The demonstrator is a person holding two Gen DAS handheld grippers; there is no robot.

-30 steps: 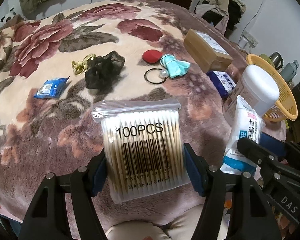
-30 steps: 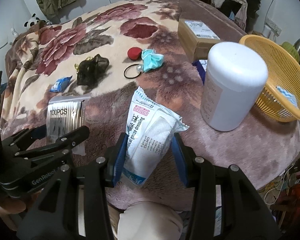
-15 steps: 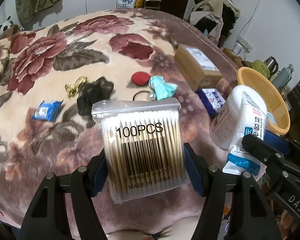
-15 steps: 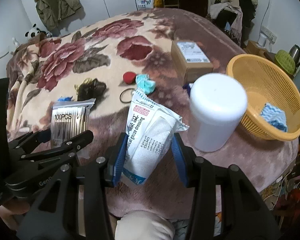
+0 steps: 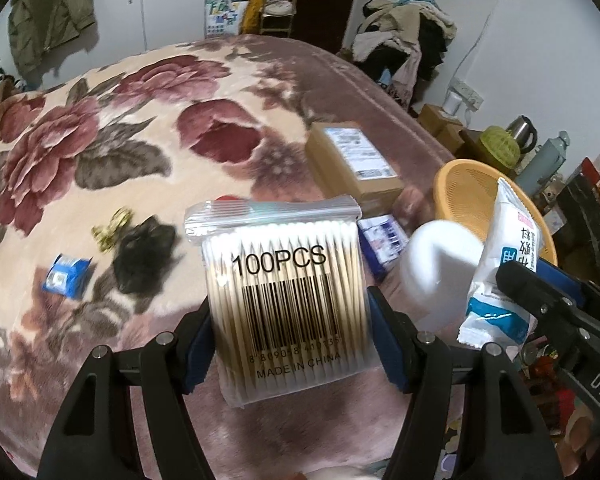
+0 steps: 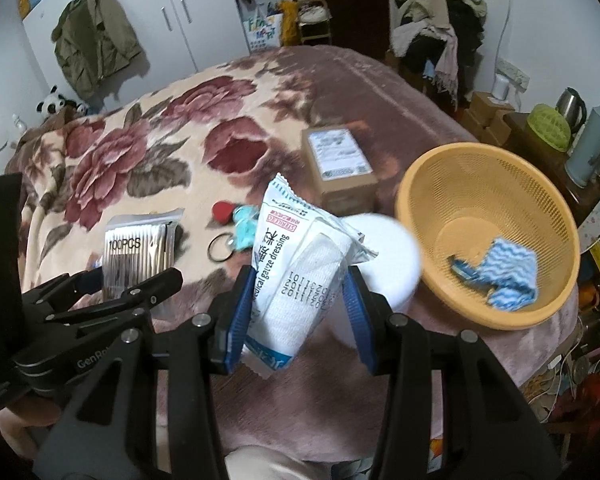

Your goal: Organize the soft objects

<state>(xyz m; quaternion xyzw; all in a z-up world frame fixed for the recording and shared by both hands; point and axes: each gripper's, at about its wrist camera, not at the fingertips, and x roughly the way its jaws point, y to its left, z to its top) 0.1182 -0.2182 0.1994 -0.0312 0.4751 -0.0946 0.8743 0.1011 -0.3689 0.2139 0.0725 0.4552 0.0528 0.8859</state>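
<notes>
Above the floral blanket (image 5: 100, 152), my left gripper (image 5: 288, 316) was clamped on the bag of cotton swabs (image 5: 284, 292). Beside it, my right gripper (image 6: 296, 300) was clenched on the gauze dressing packet (image 6: 296, 268), near the orange basket (image 6: 420, 184) holding a blue-and-white cloth (image 6: 508, 276).

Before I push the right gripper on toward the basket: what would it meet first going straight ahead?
Likely the white jar, right behind the gauze pack in the right gripper; the basket lies off to the side. Depth is uncertain.
</notes>
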